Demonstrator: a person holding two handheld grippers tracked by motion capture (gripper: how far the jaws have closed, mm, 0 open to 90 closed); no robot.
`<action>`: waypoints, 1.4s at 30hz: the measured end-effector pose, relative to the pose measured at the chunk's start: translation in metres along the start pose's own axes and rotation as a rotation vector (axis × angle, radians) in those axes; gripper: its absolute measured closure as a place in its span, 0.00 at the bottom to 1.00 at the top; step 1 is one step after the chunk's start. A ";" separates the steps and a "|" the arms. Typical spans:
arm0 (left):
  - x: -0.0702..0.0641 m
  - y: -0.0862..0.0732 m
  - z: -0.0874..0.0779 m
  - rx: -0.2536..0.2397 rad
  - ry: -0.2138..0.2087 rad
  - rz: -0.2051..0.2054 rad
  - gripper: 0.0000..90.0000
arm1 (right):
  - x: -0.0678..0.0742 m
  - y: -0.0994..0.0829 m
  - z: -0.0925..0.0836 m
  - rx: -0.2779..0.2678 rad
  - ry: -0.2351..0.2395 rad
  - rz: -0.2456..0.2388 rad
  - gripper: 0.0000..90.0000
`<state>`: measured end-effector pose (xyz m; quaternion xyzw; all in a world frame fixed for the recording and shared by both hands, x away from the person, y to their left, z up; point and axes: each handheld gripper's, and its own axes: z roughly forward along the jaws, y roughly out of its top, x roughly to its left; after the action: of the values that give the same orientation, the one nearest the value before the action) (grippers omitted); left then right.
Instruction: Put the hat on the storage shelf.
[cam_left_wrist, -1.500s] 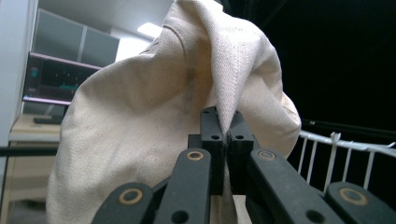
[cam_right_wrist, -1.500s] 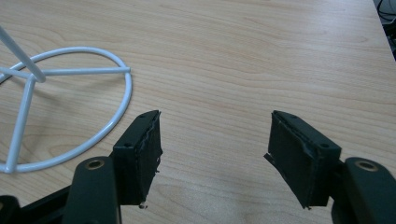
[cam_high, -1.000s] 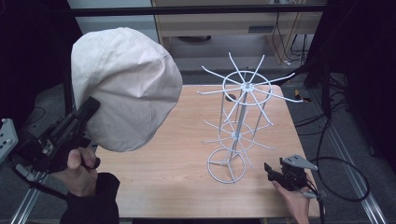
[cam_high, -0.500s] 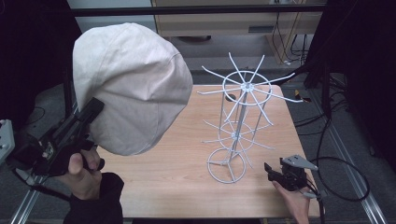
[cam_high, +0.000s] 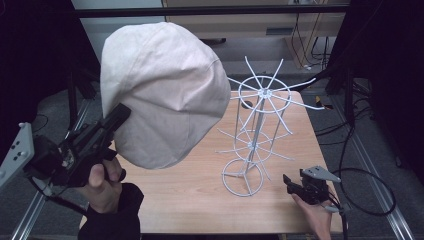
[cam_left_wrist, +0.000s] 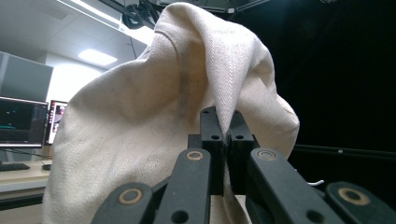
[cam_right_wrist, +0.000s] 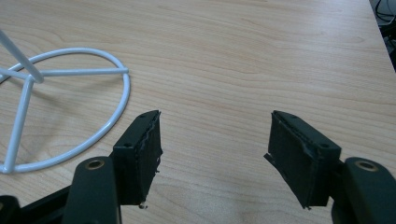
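Dark curtains and cable runs frame the high view, where a light wooden desk (cam_high: 200, 185) fills the middle of the frame. At lower left, the left hand-held gripper (cam_high: 122, 112) holds a large beige cotton hat (cam_high: 162, 92) up in the air, its jaws clamped on the hat's lower edge. The hat hangs at upper left of centre, above the desk, just beside the top spokes of the white wire rack with a ring base and radiating arms (cam_high: 257, 125), which stands upright at centre right. Hat and spokes look close, but whether they touch cannot be told. At lower right, the right hand-held gripper (cam_high: 292, 184) rests low near the desk's front edge, beside the rack's ring base and apart from it.

Looking along the left hand-held gripper (cam_left_wrist: 226, 133), its black jaws are pressed together on a fold of the hat (cam_left_wrist: 154, 121), which rises and drapes across the middle of the frame. Monitors on a side bench glow at far left.

From the right hand-held gripper (cam_right_wrist: 215, 140), the jaws stand spread with nothing between them, over bare wood (cam_right_wrist: 243, 51). The rack's ring base (cam_right_wrist: 112, 121) curves through the left of the frame.

By my judgement the lifting is done and the hat is off the desk; setting it onto the rack and letting go remain.
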<state>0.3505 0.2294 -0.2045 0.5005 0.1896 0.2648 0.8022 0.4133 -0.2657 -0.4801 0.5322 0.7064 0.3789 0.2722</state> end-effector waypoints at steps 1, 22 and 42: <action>0.000 -0.001 0.002 0.002 -0.002 -0.001 0.98 | -0.001 0.000 0.000 -0.002 -0.003 -0.002 0.39; 0.004 -0.037 0.031 0.103 -0.042 -0.052 0.98 | -0.001 0.000 -0.001 -0.006 0.001 0.007 0.39; 0.024 -0.071 0.020 0.215 -0.043 -0.092 0.98 | -0.001 0.000 -0.001 -0.003 -0.003 0.004 0.39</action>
<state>0.3976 0.2050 -0.2612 0.5800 0.2222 0.1952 0.7590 0.4133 -0.2673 -0.4798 0.5337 0.7044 0.3798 0.2733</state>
